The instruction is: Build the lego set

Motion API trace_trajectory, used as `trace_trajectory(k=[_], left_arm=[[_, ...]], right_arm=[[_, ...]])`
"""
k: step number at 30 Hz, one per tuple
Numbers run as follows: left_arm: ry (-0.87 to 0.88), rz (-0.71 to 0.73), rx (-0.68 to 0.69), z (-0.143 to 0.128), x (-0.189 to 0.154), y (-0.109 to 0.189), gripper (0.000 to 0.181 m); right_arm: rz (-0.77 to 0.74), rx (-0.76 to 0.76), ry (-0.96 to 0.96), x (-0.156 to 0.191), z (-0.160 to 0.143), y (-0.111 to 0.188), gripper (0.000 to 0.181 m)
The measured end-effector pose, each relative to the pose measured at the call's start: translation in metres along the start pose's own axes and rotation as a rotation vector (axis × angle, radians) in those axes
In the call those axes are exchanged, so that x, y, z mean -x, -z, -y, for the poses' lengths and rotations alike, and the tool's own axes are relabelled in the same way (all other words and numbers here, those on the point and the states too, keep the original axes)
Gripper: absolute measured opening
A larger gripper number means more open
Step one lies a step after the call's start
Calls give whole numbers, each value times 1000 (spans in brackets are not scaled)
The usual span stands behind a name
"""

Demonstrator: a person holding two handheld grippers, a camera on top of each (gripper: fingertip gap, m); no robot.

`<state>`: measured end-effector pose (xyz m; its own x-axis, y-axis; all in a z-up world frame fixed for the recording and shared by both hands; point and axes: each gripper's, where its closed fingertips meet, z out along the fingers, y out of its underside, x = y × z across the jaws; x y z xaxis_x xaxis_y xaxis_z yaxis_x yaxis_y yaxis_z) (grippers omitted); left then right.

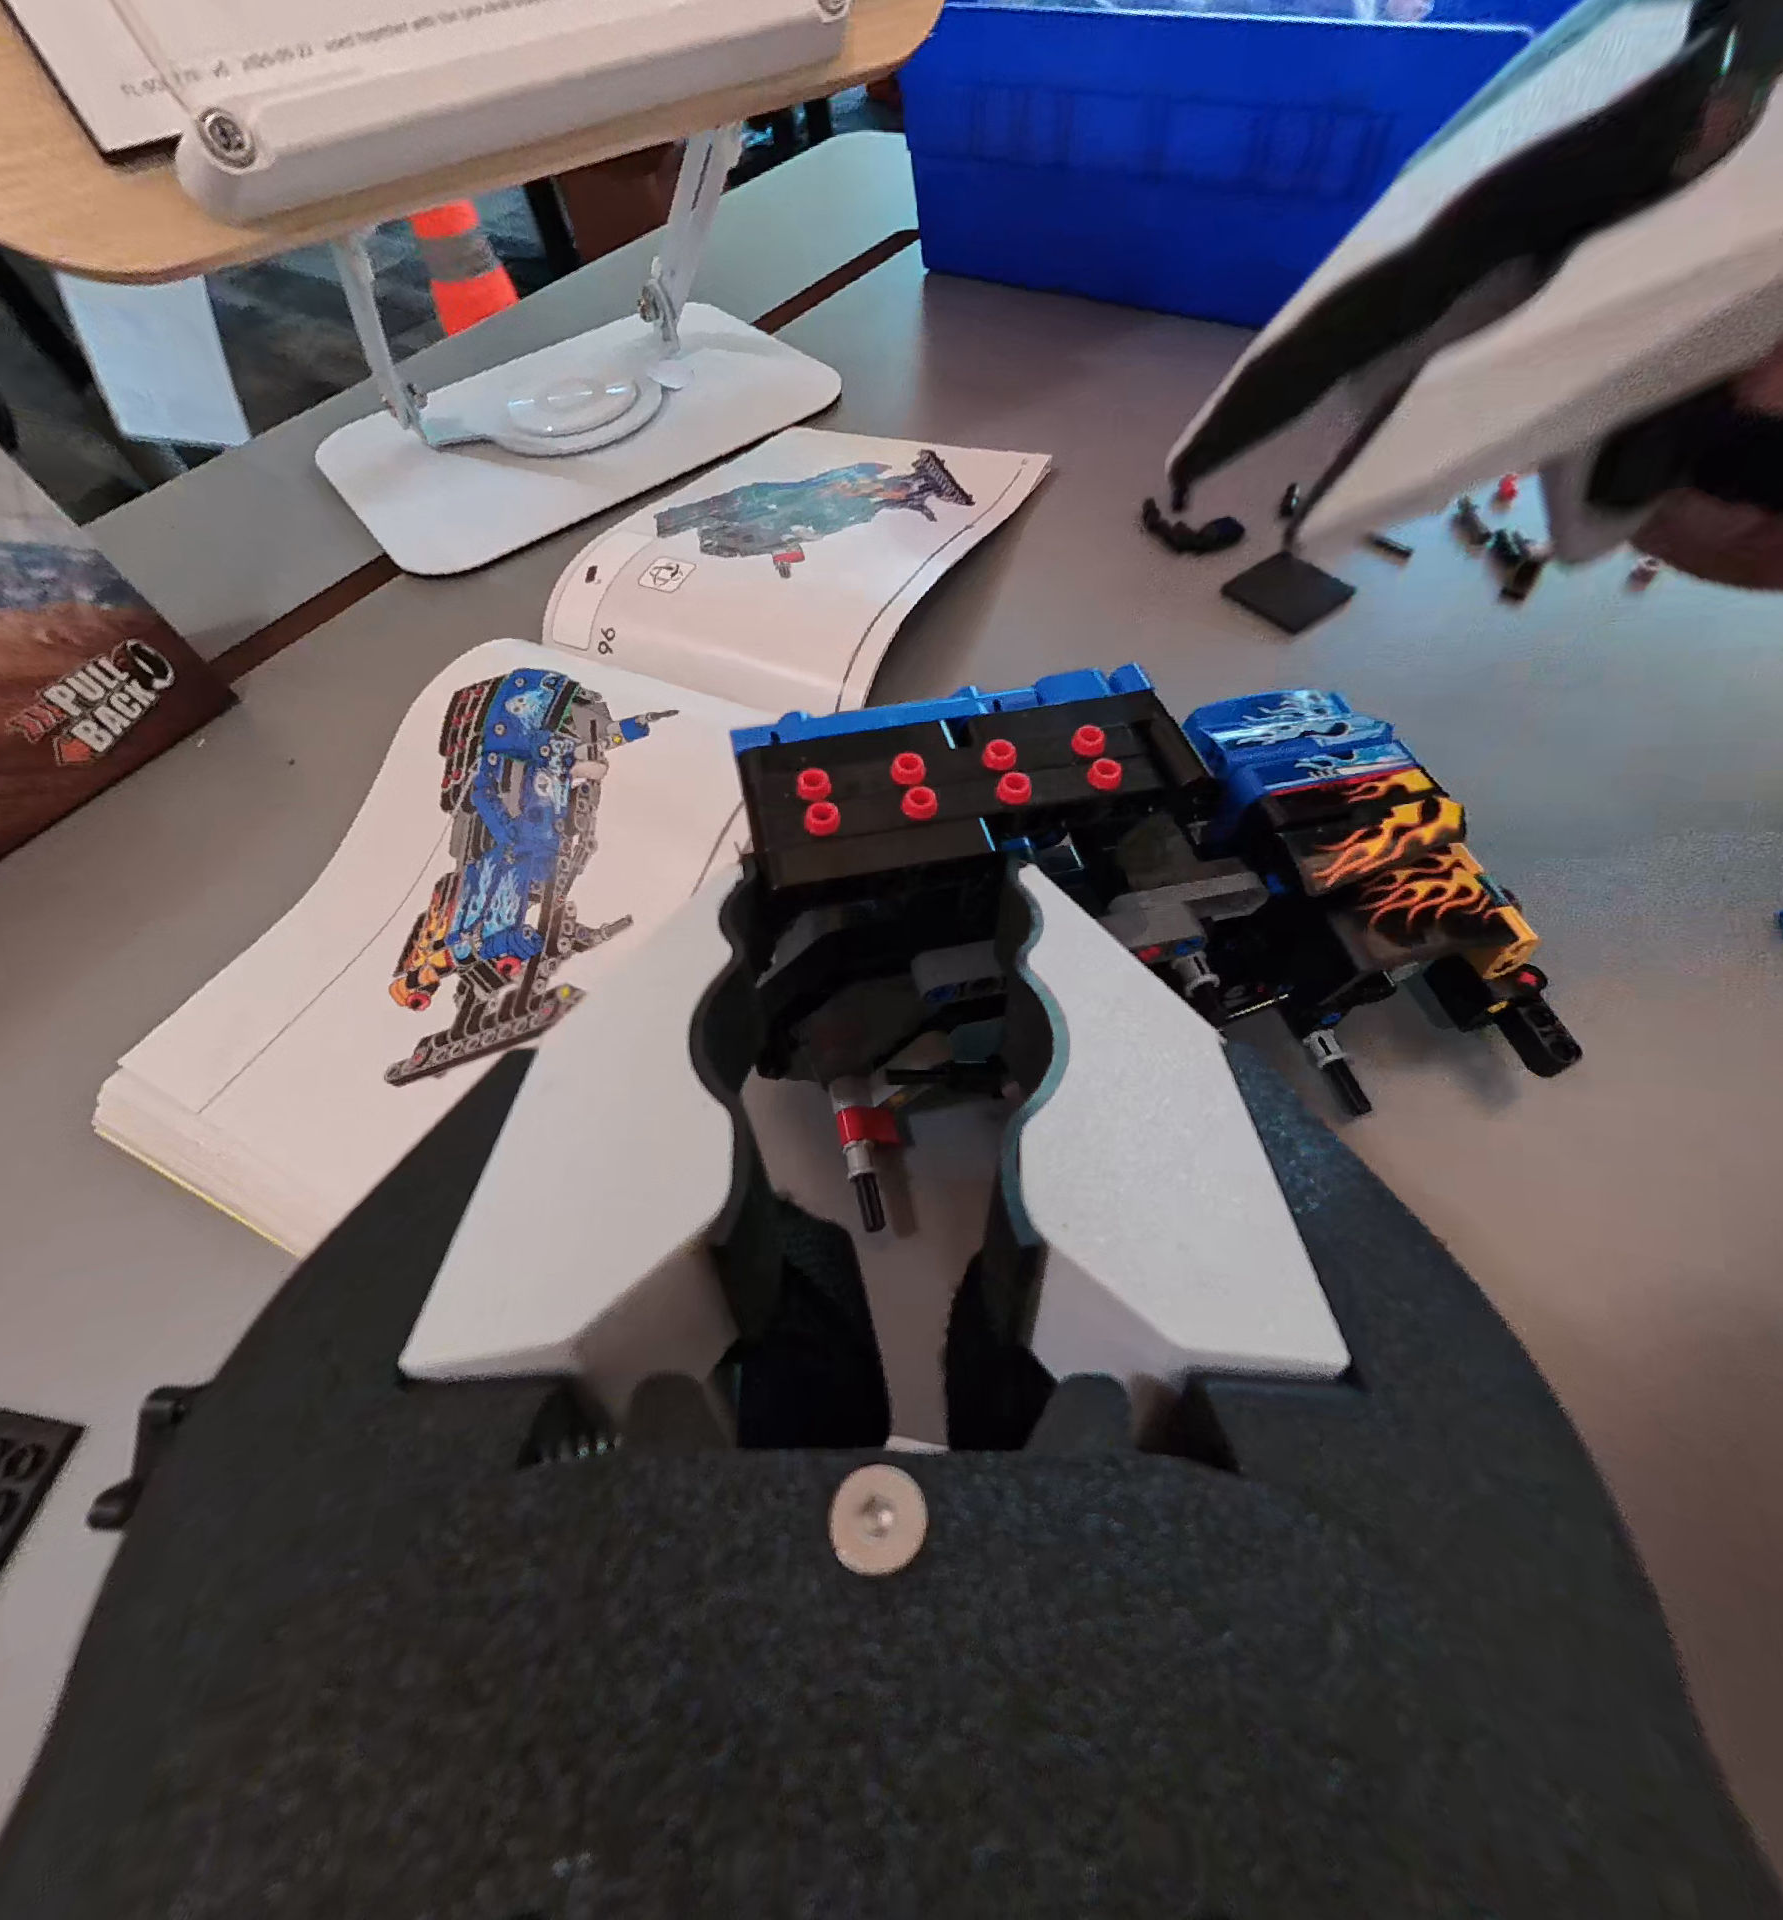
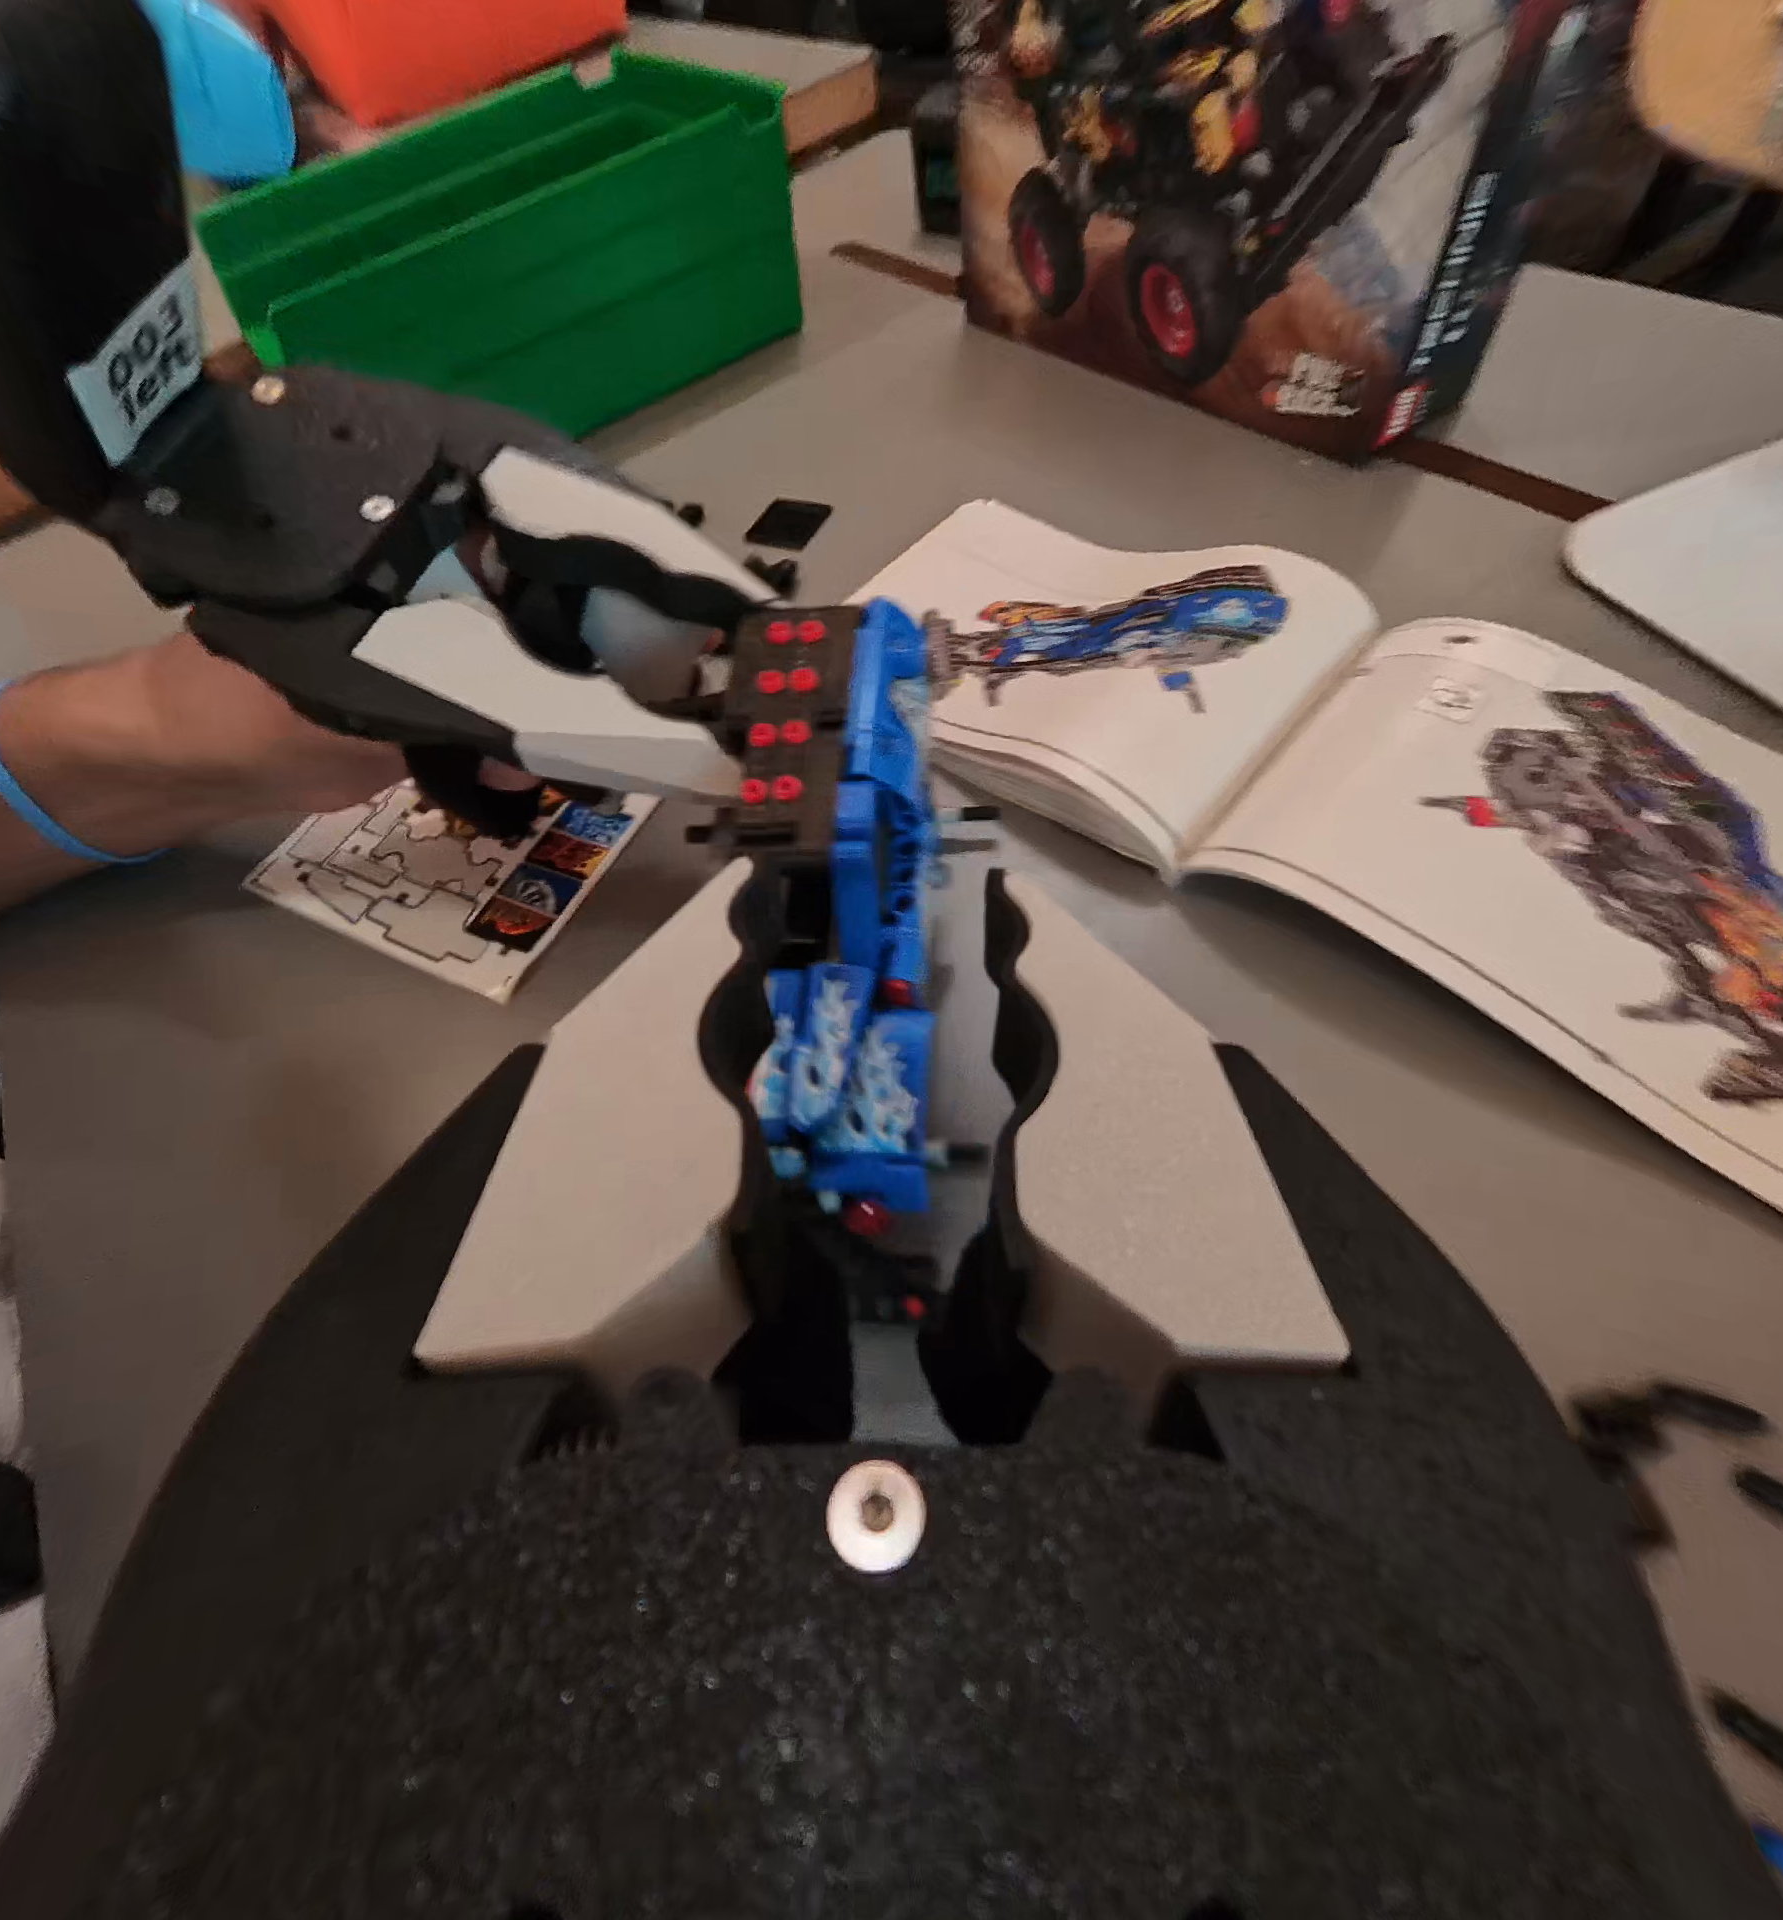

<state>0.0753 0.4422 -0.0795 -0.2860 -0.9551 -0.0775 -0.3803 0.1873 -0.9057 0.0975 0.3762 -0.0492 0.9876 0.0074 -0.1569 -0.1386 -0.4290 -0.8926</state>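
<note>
The lego model [image 1: 1126, 852] is a half-built truck chassis: a black block with eight red studs in two rows, a blue upper edge, blue panels with pale flame stickers, and a black-and-yellow flame panel toward the right of the left wrist view. Bare axles and pins stick out underneath. It sits at the middle of that frame, on or just above the grey bench [image 1: 1489, 1299]; which one cannot be told.

The left hand-held gripper [image 1: 871, 904] is clamped on the black rear part of the lego model, below the studded block, a finger on each side. The right hand-held gripper [image 2: 866, 904] is spread apart, and in the right wrist view the blue side of the model lies between its fingers without clear contact; in the left wrist view it appears blurred at the upper right, above the bench.

Writing shows on the product box [image 2: 1282, 229], on a label on the left hand-held gripper's body, on a page number in the booklet, and on a sheet on the stand; none is repeated here.

An open instruction booklet [image 1: 513, 883] with pictures of the truck lies left of the model. A white tilting stand [image 1: 575, 416] rises behind it. A blue bin [image 1: 1126, 156] stands at the upper right, a green bin [image 2: 513, 239] at the upper left of the right wrist view. A sticker sheet [image 2: 451, 883] lies under the left wrist. Small loose black parts [image 1: 1282, 592] lie scattered at the right.
</note>
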Motion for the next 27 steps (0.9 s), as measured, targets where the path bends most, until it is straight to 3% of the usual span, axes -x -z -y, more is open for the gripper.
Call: trace_trajectory(k=[5, 9, 11, 15, 19, 22, 24, 26, 27], left_arm=[[16, 64, 31, 0, -10, 1, 41], [-7, 59, 37, 3, -22, -1, 43], [-56, 39, 33, 5, -31, -1, 50], [-42, -85, 18, 12, -53, 5, 78], [-129, -286, -138, 61, -58, 56, 55], [-94, -248, -115, 100, -25, 76, 37], [-104, -207, -61, 123, -6, 57, 32], [-170, -134, 128, 118, 10, 9, 35], [-217, -119, 231, 110, 11, -20, 46]], right_arm=[[-27, -112, -97, -56, -1, 56, 40], [-128, -182, -22, -68, -17, 69, 38], [-147, -248, -60, -71, -16, 74, 35], [-169, -218, -114, -81, -26, 77, 36], [-234, -252, -110, -90, -27, 91, 33], [-266, -269, -125, -97, -30, 99, 33], [-284, -272, -123, -100, -29, 101, 33], [-297, -250, -102, -99, -31, 98, 33], [-304, -233, -88, -98, -33, 96, 33]])
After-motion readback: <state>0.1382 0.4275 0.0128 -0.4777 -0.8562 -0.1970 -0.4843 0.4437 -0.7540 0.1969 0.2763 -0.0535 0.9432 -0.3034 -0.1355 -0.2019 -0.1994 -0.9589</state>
